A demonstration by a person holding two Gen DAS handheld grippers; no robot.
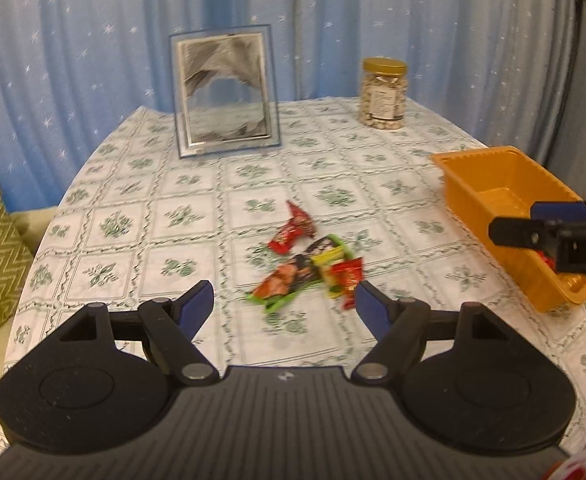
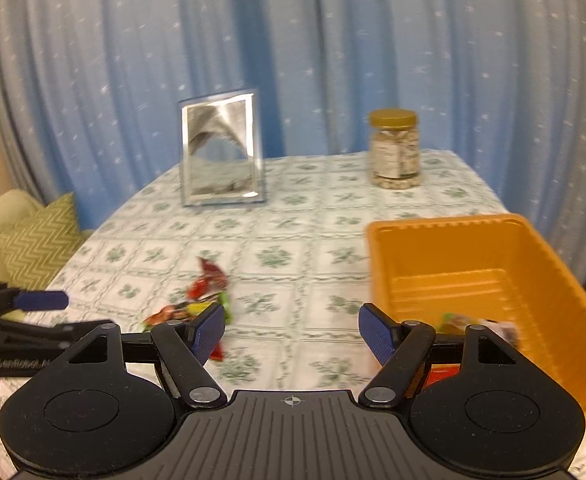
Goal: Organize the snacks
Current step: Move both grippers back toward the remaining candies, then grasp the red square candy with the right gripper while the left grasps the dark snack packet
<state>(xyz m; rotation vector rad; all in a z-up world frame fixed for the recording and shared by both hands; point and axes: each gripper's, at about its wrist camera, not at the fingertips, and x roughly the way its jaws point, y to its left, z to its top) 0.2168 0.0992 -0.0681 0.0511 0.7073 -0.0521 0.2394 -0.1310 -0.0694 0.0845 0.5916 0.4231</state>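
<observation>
The left gripper (image 1: 285,300), black with blue rubber pads, is hanging released over a table covered by a white cloth printed with green floral squares (image 1: 141,216), its jaws standing wide apart with nothing between them. Just beyond its fingertips, at about twelve o'clock in the left wrist view, a small heap of foil snack packets (image 1: 309,264) is lying on the cloth: a red twisted packet (image 1: 295,228) at the far side, a long dark packet with a green edge (image 1: 293,278) across the middle, and a small red packet (image 1: 347,276) nearly touching the right-hand pad.

At three o'clock in that view an orange ribbed plastic bin (image 1: 481,176) is sitting near the table's edge, and the right gripper (image 1: 533,222) is reaching in over its near end. From the right wrist view, the right gripper (image 2: 292,330) is likewise released, jaws spread and empty, with the bin (image 2: 445,240) at two o'clock. A few packets inside the bin (image 2: 477,324) are showing behind its right finger, blurred. The heap of loose packets (image 2: 201,300) is lying at ten o'clock, and the left gripper (image 2: 41,300) is entering at nine o'clock.

At the far side of the table a silver-framed picture (image 1: 225,92) is standing upright at eleven o'clock, and a clear jar of nuts with a gold lid (image 1: 383,94) at one o'clock, well apart. A blue star-patterned curtain (image 1: 73,40) is hanging behind.
</observation>
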